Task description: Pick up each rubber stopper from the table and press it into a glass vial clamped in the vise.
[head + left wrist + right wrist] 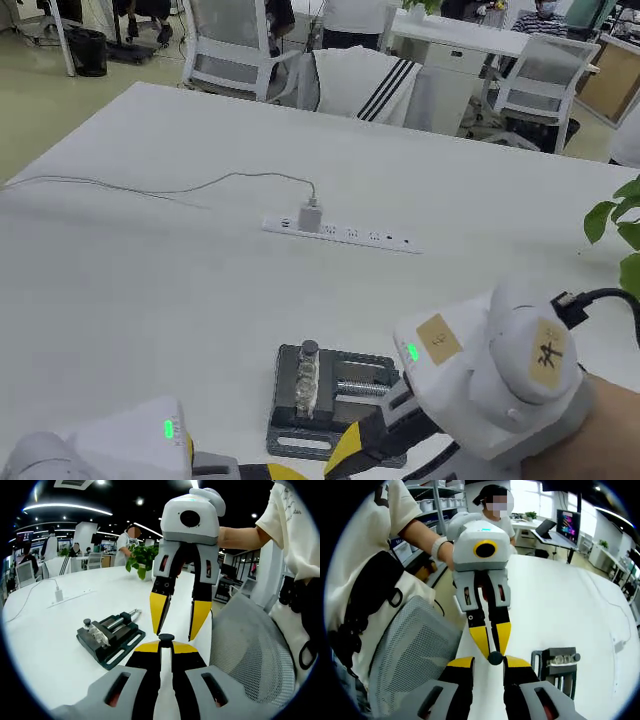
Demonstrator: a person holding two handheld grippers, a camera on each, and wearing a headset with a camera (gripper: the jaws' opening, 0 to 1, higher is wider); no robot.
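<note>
Pinching a black rubber stopper between its yellow tips, the left claw stands almost closed in the left gripper view. Facing it from above is the right claw, its jaws spread apart, with one yellow tip on each side of the stopper and just above it. A person's bare forearm runs back from that claw to a pale shirt. To the left, on the white desk, sits the dark vise with glass vials clamped in a row between its jaws. The vial at the near end carries a dark cap. Beyond it lie a power strip and a leafy plant. A grey mesh chair stands off the desk edge on the right.

The right gripper view looks along the open right claw, whose two yellow tips are well apart at the bottom. The left claw comes down between them, and the stopper at its tips hangs in the gap, touching neither of the right claw's jaws as far as I can tell. The vise lies to the right on the desk, with the capped vial at its far right end.

In the head view both claws meet at the bottom edge, close in front of the vise. Their tips are cut off there, so how far they are open cannot be read. The capped vial stands at the end of the row farthest from the person. The power strip, with a white charger plugged in, lies farther back.
</note>
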